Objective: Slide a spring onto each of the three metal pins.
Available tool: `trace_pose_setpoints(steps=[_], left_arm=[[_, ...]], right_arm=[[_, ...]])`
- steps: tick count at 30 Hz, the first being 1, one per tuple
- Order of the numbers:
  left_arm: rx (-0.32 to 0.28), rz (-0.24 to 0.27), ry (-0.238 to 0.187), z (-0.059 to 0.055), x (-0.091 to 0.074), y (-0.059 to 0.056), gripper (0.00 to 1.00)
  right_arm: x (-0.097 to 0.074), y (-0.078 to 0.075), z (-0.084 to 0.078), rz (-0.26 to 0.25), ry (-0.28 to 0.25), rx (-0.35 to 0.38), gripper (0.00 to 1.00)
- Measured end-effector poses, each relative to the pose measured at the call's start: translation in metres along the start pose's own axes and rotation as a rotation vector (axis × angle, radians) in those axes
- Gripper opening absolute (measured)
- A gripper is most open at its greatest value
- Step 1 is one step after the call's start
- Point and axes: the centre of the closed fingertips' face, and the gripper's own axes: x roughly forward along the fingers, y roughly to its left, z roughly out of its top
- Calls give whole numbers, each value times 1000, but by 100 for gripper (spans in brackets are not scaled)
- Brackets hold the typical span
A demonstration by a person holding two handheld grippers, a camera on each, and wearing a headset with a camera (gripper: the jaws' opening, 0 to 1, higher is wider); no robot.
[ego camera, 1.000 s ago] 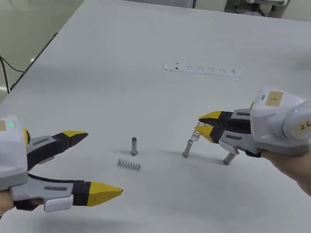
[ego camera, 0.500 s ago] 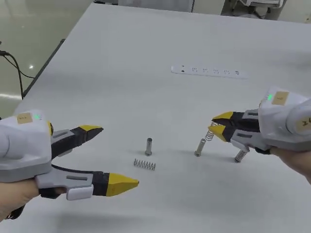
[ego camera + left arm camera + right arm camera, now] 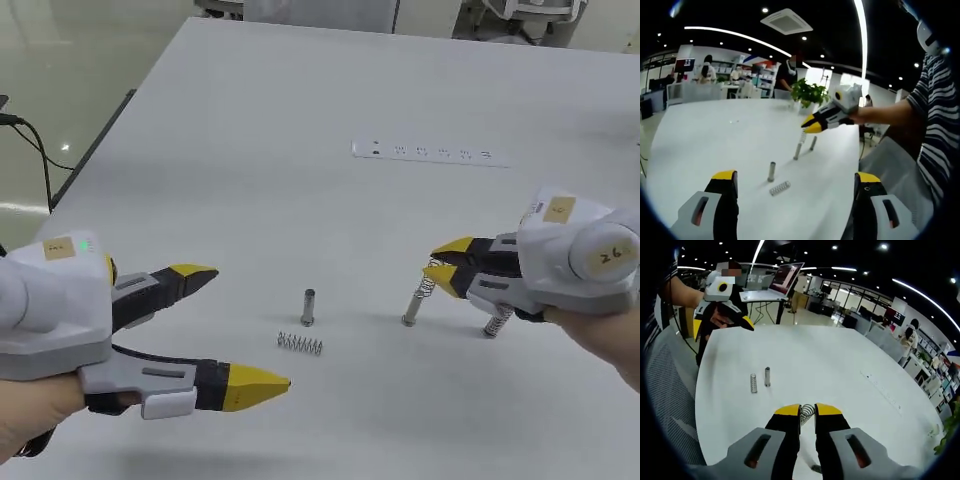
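Observation:
Three metal pins stand on the white table. The left pin (image 3: 308,306) is bare, with a loose spring (image 3: 300,344) lying just in front of it. The far-right pin (image 3: 493,322) wears a spring. My right gripper (image 3: 441,264) is shut on a spring (image 3: 428,285), held tilted with its lower end at the top of the middle pin (image 3: 411,308). In the right gripper view that spring (image 3: 808,411) sits between the yellow tips. My left gripper (image 3: 243,327) hangs open and holds nothing, to the left of the bare pin (image 3: 772,171) and the loose spring (image 3: 780,188).
A white power strip (image 3: 430,153) lies farther back on the table (image 3: 250,150). The table's left edge drops to the floor, where a black cable (image 3: 40,150) runs. People and desks stand in the background of the gripper views.
The head camera has shifted. My right gripper has lowered its spring a little toward the top of the middle pin. My left gripper has edged inward, still open.

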Motion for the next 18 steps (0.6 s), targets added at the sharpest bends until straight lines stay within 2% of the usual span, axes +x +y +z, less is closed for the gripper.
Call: trace_pose_setpoints(steps=[5,10,18], left_arm=[[-2,4,-3,2,-1,0,93],[-1,7,-4,3,-1,1,93],[2,6,-2,5,1,0,93]], right_arm=[[2,-2,0,-7,-9,5,7],[6,-1,0,11,-5,7,7],[10,1,-11,16,10,17,8]])
